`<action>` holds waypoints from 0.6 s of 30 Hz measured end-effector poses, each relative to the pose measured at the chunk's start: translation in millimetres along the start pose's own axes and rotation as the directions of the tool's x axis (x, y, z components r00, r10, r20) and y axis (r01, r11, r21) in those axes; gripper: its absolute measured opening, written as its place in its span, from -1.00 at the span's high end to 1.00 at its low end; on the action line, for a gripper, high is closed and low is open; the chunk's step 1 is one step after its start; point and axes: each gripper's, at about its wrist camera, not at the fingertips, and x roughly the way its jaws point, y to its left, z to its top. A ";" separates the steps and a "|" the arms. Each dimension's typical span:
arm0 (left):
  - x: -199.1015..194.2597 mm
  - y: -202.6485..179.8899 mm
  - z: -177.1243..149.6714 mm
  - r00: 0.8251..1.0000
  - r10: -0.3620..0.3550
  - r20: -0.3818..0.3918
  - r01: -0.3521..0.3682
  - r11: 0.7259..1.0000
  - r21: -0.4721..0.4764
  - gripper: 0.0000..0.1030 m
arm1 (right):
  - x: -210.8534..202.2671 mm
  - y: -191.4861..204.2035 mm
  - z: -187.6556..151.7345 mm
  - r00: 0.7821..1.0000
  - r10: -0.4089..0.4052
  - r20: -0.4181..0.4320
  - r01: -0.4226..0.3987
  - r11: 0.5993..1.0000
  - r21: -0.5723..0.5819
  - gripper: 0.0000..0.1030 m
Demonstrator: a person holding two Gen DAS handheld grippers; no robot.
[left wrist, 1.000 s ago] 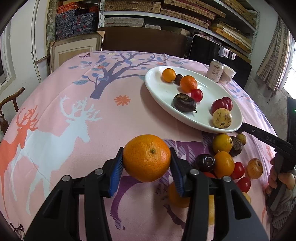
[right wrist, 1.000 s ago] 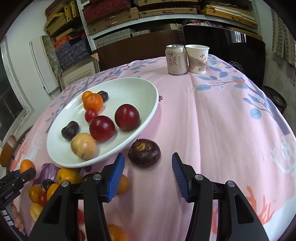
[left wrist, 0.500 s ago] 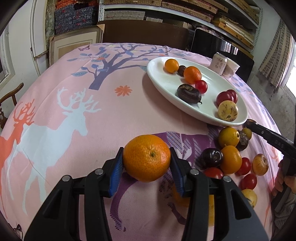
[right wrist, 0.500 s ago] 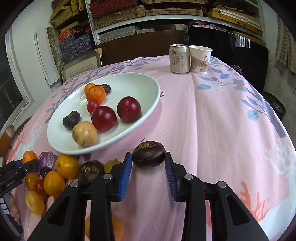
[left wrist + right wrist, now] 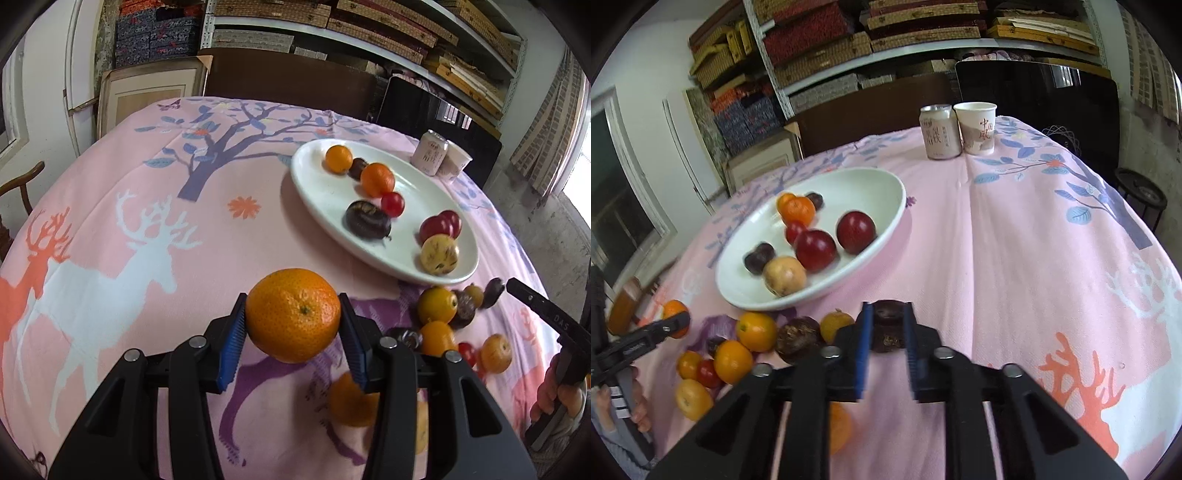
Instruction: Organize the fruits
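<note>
From the left wrist view, the left gripper [image 5: 293,334] is clenched on a large orange [image 5: 293,314], its blue pads [image 5: 232,343] pressing the fruit from both sides and holding it above the pink patterned cloth of the counter [image 5: 110,236]. Ahead and to the right lies a white oval plate [image 5: 325,192] holding two small oranges, a dark purple fruit, a small red one, two larger red ones and a speckled yellow fruit [image 5: 439,254]. Just beside the plate's near rim, a loose cluster of fruits [image 5: 443,325] sits on the cloth: orange, yellow, red and dark ones, some touching. Another orange [image 5: 349,398] lies on the cloth below the gripper's right finger, partly hidden by it. A can [image 5: 430,153] and a paper cup [image 5: 456,164] stand side by side beyond the plate. At the right edge, the other gripper's black finger tip reaches toward the cluster.

From the right wrist view, the right gripper [image 5: 886,343] grasps a dark purple fruit [image 5: 888,325] between its blue pads, near the plate's [image 5: 871,184] near rim and low over the cloth; whether it touches the cloth cannot be told. The loose fruits [image 5: 746,343] lie to the left of the gripper, a brown-purple one [image 5: 798,338] and a yellow one just beside its left finger. The can [image 5: 940,133] and cup [image 5: 977,127] stand together at the far edge of the counter. At the far left, the left gripper's finger carries the large orange [image 5: 674,310], mostly hidden.
</note>
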 end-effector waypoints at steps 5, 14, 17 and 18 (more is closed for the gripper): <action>6.3 -18.8 26.9 1.000 -0.007 0.027 0.006 0.999 0.035 0.10 | 16.2 1.8 5.6 0.998 -0.005 -0.062 0.004 1.000 -0.027 0.70; 7.2 -17.4 22.0 0.998 -0.057 0.026 0.056 0.998 0.030 0.10 | 41.5 16.6 13.8 0.996 -0.060 -0.073 0.053 0.994 -0.096 -0.01; 3.8 -16.1 22.3 0.997 -0.064 0.040 0.063 0.997 0.034 0.10 | 49.2 15.4 11.3 0.992 -0.085 -0.092 0.075 0.991 -0.107 0.01; 3.5 -15.9 22.1 0.997 -0.065 0.040 0.063 0.997 0.036 0.10 | 48.7 13.6 11.2 0.991 -0.090 -0.095 0.080 0.991 -0.103 0.16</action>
